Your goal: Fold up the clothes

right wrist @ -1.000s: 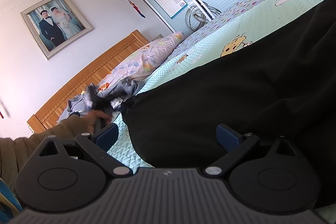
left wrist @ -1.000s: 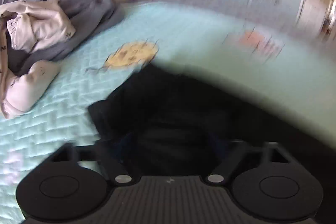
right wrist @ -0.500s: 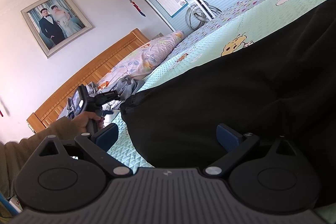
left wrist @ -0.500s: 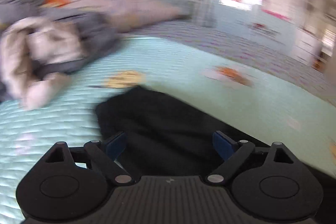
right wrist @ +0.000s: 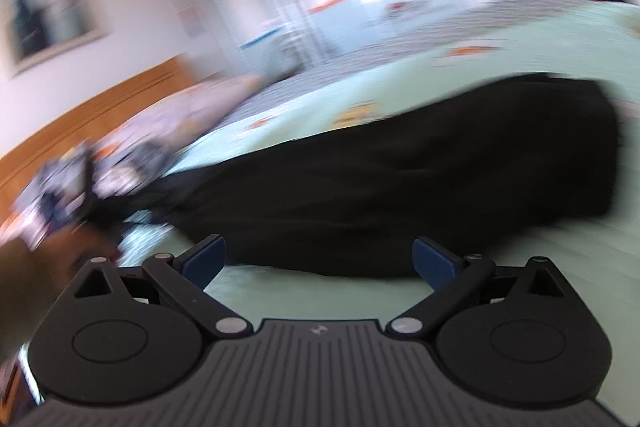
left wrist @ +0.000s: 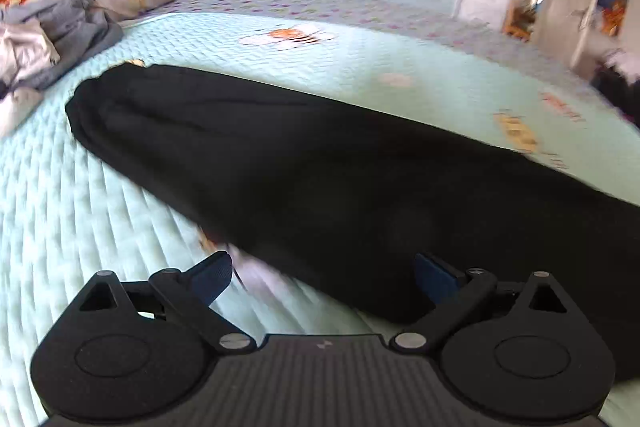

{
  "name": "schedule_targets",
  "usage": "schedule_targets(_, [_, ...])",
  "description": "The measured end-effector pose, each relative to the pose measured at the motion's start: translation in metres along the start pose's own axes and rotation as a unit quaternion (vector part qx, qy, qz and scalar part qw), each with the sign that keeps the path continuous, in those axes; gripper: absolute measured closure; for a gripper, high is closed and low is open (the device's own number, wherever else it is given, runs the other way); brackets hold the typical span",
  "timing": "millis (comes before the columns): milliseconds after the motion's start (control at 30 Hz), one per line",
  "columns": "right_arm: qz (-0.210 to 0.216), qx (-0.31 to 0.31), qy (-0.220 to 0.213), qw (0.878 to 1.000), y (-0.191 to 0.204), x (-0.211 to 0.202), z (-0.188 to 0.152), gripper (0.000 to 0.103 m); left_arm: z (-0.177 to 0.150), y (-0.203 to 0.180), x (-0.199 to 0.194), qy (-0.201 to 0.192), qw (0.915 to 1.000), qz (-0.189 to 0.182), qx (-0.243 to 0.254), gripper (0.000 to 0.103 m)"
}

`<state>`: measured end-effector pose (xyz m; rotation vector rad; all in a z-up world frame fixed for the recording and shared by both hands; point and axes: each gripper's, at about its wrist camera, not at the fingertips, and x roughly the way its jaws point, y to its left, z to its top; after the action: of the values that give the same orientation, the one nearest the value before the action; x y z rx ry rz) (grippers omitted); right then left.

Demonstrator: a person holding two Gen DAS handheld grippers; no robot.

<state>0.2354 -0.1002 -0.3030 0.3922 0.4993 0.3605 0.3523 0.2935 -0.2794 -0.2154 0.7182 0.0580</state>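
We see the long black fabric garment (left wrist: 320, 163) flat on the pale green quilted bedspread (left wrist: 80, 195), at twelve o'clock of both tools. Our left gripper (left wrist: 323, 275) jaws are opening, nothing between them. Our right gripper (right wrist: 318, 261) gapes wide, empty, garment just ahead.

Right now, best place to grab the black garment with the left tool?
Probably the narrow rounded end of the black garment, toward the pile of clothes. It lies flat on the quilt, so come from above, pinching across the edge. The left tool is empty, its jaws opening.
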Motion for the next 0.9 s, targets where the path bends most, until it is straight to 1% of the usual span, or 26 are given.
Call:
schedule_targets(67, [-0.057, 0.018, -0.023, 0.998, -0.018, -0.02, 0.006, 0.003, -0.021, -0.007, -0.029, -0.015, 0.9992, -0.034, -0.011, 0.005])
schedule_targets(133, [-0.112, 0.025, -0.04, 0.993, -0.032, -0.031, 0.018, 0.003, -0.04, -0.018, -0.054, -0.026, 0.9978, -0.059, -0.014, 0.005])
schedule_targets(167, [-0.126, 0.033, -0.039, 0.991, -0.04, -0.033, 0.024, 0.003, -0.05, -0.023, -0.065, -0.03, 0.9966, -0.074, -0.019, 0.005])
schedule_targets(200, [-0.133, 0.057, -0.03, 0.989, -0.051, -0.032, 0.03, 0.004, -0.058, -0.026, -0.074, -0.034, 0.9953, -0.087, -0.024, 0.004])
schedule_targets(233, [-0.14, 0.099, -0.018, 0.985, -0.064, -0.03, 0.033, 0.005, -0.065, -0.03, -0.082, -0.035, 0.9938, -0.101, -0.03, 0.003])
schedule_targets(267, [-0.139, 0.147, -0.003, 0.979, -0.077, -0.028, 0.035, 0.008, -0.073, -0.034, -0.088, -0.034, 0.9924, -0.113, -0.034, 0.003])
schedule_targets(300, [-0.118, 0.208, 0.011, 0.971, -0.09, -0.025, 0.032, 0.01, -0.079, -0.037, -0.093, -0.03, 0.9914, -0.123, -0.034, 0.003])
schedule_targets(367, [-0.058, 0.319, 0.017, 0.946, -0.109, -0.024, 0.021, 0.01, -0.087, -0.044, -0.099, -0.019, 0.9897, -0.138, -0.032, 0.002])
schedule_targets(400, [-0.04, 0.353, 0.007, 0.935, -0.111, -0.024, 0.016, 0.01, -0.09, -0.046, -0.101, -0.015, 0.989, -0.144, -0.029, 0.002])
schedule_targets(500, [-0.051, 0.409, -0.016, 0.911, -0.111, -0.019, 0.01, 0.011, -0.098, -0.053, -0.108, -0.013, 0.9872, -0.155, -0.035, 0.002])
schedule_targets(567, [-0.048, 0.44, -0.028, 0.896, -0.113, -0.008, 0.01, 0.011, -0.103, -0.057, -0.11, -0.009, 0.9854, -0.165, -0.042, 0.002])
schedule_targets(633, [-0.058, 0.469, -0.041, 0.88, -0.117, 0.003, 0.013, 0.01, -0.108, -0.061, -0.111, -0.005, 0.9844, -0.171, -0.042, 0.002])
schedule_targets(733, [-0.062, 0.509, -0.063, 0.856, -0.124, 0.017, 0.017, 0.012, -0.113, -0.062, -0.11, -0.002, 0.9833, -0.175, -0.049, 0.002])
schedule_targets(767, [-0.064, 0.52, -0.069, 0.849, -0.127, 0.02, 0.018, 0.014, -0.112, -0.063, -0.108, 0.0, 0.9829, -0.177, -0.052, 0.002])
schedule_targets(800, [-0.069, 0.526, -0.07, 0.845, -0.129, 0.024, 0.019, 0.019, -0.112, -0.063, -0.107, 0.002, 0.9824, -0.179, -0.055, 0.002])
schedule_targets(833, [-0.073, 0.525, -0.069, 0.845, -0.13, 0.026, 0.02, 0.024, -0.112, -0.062, -0.107, 0.004, 0.9819, -0.181, -0.056, 0.002])
schedule_targets(867, [-0.076, 0.522, -0.067, 0.847, -0.13, 0.027, 0.022, 0.038, -0.112, -0.062, -0.107, 0.006, 0.9814, -0.183, -0.056, 0.002])
schedule_targets(900, [-0.078, 0.518, -0.065, 0.849, -0.131, 0.028, 0.023, 0.048, -0.113, -0.062, -0.107, 0.007, 0.9811, -0.185, -0.055, 0.002])
